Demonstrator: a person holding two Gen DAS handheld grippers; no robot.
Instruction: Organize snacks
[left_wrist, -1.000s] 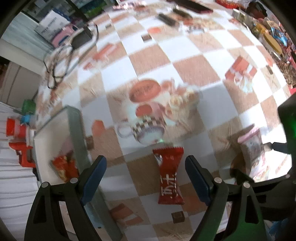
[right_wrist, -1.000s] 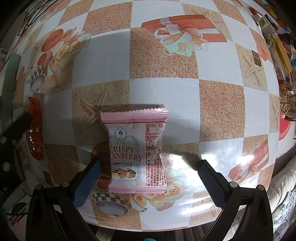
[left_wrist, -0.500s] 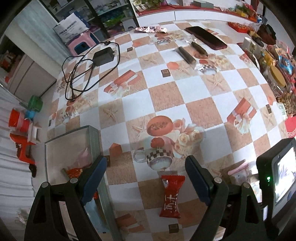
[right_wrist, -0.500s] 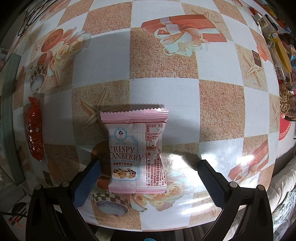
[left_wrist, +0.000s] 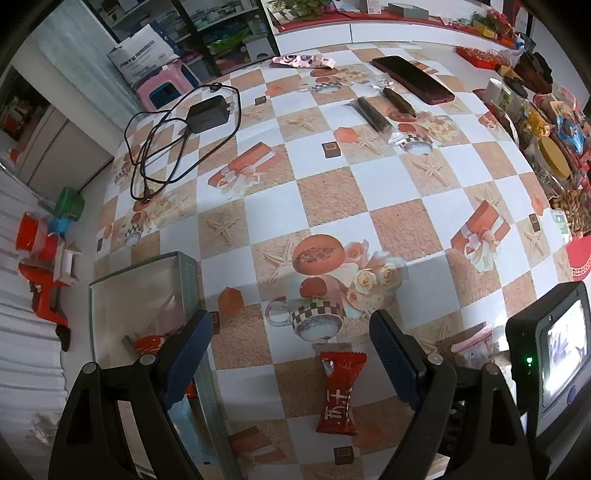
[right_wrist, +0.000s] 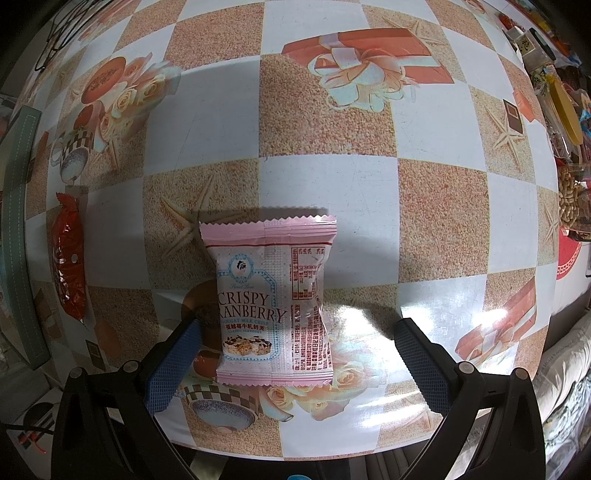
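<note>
Ribbed blue pads (right_wrist: 173, 365) flanking crimped pink packet (right_wrist: 273, 306)

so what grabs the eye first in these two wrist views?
The pink Crispy Cranberry packet, flat on the checkered tablecloth, lies between the open right tongs, untouched. In the left wrist view the red candy wrapper lies below the open left tongs, beside the grey tray that already holds snacks. Further back lies a black charger with its coiled cable.

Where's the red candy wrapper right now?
The red candy wrapper lies flat on the tablecloth between the open left gripper's fingers, right of the grey tray.
</note>
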